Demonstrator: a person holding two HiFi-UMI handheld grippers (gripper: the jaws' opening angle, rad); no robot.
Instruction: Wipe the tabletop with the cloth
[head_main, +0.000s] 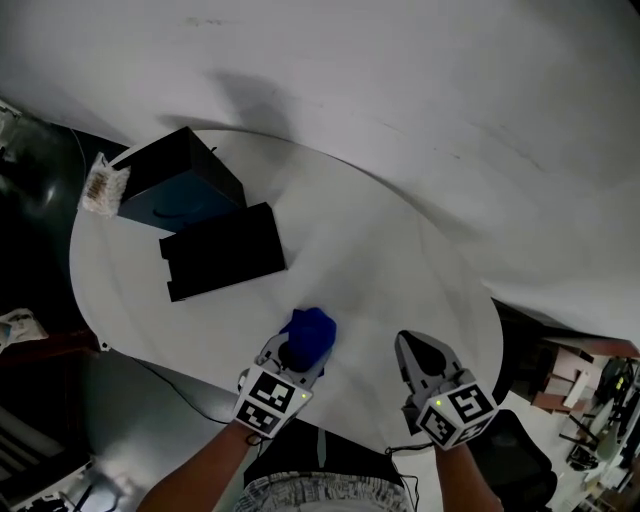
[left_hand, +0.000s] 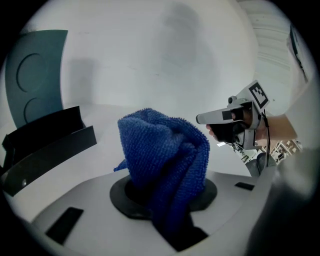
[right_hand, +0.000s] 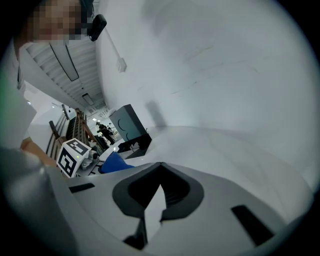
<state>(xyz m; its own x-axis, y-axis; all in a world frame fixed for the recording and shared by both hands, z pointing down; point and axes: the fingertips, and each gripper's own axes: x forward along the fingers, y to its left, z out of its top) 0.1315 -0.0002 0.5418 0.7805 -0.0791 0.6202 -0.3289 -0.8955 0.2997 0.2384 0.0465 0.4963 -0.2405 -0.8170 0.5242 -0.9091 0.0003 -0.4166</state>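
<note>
A bunched blue cloth (head_main: 312, 332) sits at the near edge of the round white table (head_main: 400, 250), with my left gripper (head_main: 298, 348) shut on it. In the left gripper view the cloth (left_hand: 162, 157) stands up between the jaws and hides their tips. My right gripper (head_main: 411, 346) hovers to the right of the cloth, apart from it, with its jaws closed to a point and nothing between them. The right gripper view shows its jaws (right_hand: 152, 202) almost touching over bare tabletop, and the cloth (right_hand: 116, 163) off to the left.
A flat black box (head_main: 222, 250) lies on the left half of the table. A dark blue box (head_main: 178, 182) stands behind it, and a clear snack packet (head_main: 103, 185) sits at the far left rim. The table's near edge runs just under both grippers.
</note>
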